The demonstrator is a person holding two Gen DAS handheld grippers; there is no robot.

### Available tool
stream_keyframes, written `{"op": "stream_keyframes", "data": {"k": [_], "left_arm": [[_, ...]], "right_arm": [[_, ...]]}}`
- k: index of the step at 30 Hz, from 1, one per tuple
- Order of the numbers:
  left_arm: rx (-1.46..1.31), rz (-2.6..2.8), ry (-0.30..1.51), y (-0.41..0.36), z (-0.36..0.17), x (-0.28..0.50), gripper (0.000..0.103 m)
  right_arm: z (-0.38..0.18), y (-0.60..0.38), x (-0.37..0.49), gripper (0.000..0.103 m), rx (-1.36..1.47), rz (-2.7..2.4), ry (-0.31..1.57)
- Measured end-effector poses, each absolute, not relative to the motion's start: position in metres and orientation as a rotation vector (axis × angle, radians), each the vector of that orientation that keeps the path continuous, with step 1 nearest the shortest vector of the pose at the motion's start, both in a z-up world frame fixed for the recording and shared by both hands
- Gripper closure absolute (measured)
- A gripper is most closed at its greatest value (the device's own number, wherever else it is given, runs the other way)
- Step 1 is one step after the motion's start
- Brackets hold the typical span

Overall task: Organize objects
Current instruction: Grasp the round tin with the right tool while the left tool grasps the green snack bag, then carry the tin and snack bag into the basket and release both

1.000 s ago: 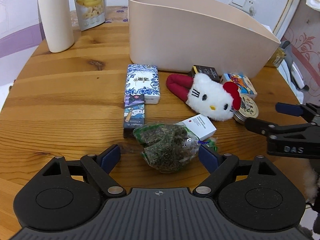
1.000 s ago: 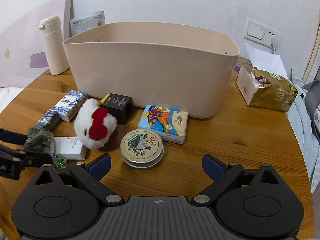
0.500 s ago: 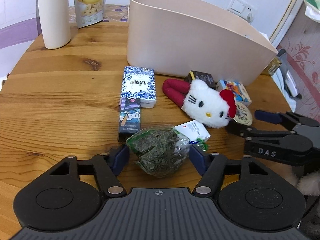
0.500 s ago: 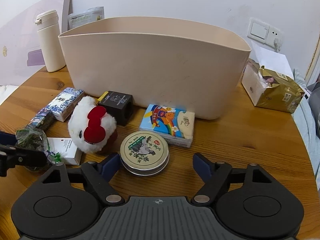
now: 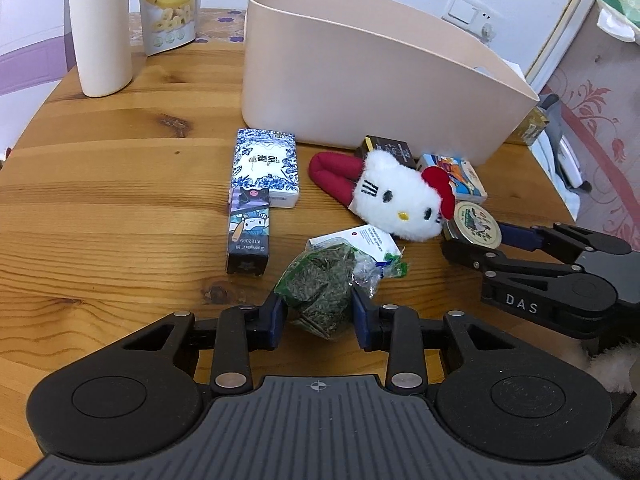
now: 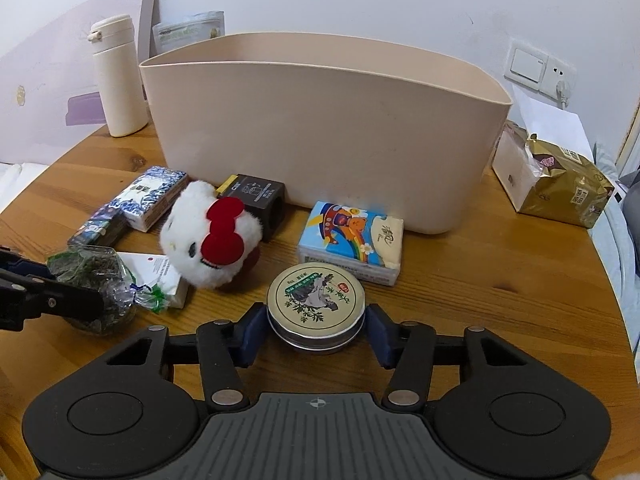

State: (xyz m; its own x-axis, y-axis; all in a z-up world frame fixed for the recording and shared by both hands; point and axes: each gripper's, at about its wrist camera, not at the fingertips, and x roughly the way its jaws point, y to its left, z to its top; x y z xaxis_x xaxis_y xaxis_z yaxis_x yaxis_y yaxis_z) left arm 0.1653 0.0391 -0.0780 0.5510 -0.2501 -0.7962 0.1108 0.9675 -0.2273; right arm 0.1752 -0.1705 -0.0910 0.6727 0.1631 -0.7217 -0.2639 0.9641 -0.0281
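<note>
My left gripper point(image 5: 318, 314) is shut on the clear bag of dried green leaves point(image 5: 318, 284), which rests on the wooden table point(image 5: 100, 208). My right gripper point(image 6: 316, 328) is shut on the round metal tin point(image 6: 316, 304), also on the table. The tall beige bin point(image 6: 324, 128) stands behind them. In front of it lie a white plush cat with a red bow point(image 5: 396, 200), a blue-and-white box point(image 5: 266, 166), a slim dark cartoon box point(image 5: 249, 234), a small white box point(image 5: 360, 240), a black box point(image 6: 256, 196) and a tissue pack point(image 6: 352, 244).
A white flask point(image 5: 100, 28) and a banana-chip pouch point(image 5: 170, 4) stand at the back left. A white box and a gold foil bag point(image 6: 560, 184) sit right of the bin. The table's round edge runs close on the right point(image 6: 616, 292).
Both grippers moved forward and went from open to shut, the left one closing on the leaf bag and the right one closing on the round tin.
</note>
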Motion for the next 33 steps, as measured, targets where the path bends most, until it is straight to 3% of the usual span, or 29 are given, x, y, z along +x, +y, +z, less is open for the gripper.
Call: {"op": "stream_keyframes", "data": {"k": [33], "left_arm": [[-0.076, -0.23, 0.698, 0.049, 0.01, 0.171, 0.069]], "right_arm": [[0.001, -0.209, 0.154, 0.052, -0.145, 0.15, 0.555]]}}
